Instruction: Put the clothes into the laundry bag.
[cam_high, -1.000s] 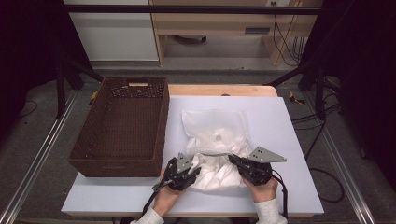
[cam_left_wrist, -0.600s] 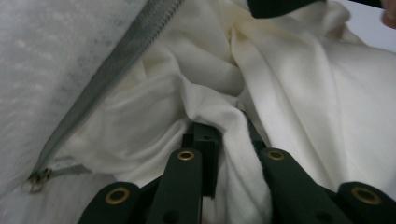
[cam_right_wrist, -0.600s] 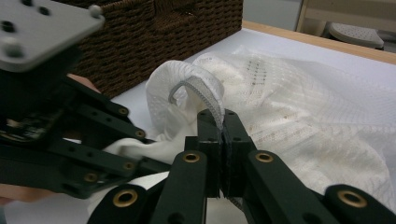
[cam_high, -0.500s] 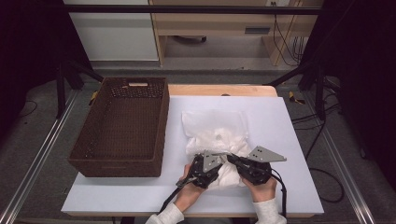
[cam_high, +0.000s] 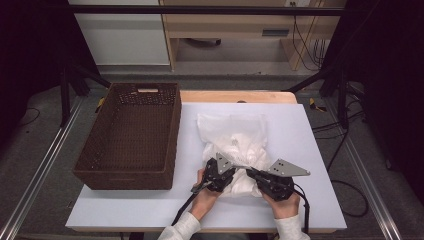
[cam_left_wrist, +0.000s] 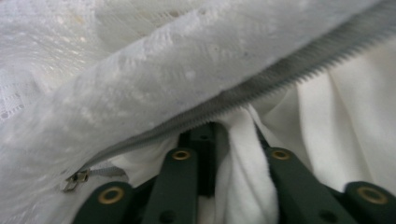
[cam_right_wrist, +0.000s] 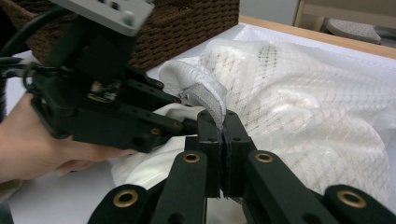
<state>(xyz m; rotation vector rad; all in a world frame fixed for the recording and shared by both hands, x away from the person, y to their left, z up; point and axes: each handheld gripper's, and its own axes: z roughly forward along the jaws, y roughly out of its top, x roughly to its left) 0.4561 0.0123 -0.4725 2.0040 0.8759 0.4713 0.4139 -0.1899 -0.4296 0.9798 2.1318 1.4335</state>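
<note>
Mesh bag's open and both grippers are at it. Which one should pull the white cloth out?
Left, probably. The left gripper already pinches the white cloth inside the zipper; the right gripper holds the mesh bag's edge.

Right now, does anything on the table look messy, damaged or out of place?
Nothing looks damaged or spilled. The white mesh laundry bag lies rumpled beside the brown wicker basket, its zipper open with white cloth bulging out at the near end, where the left gripper and right gripper work.
</note>
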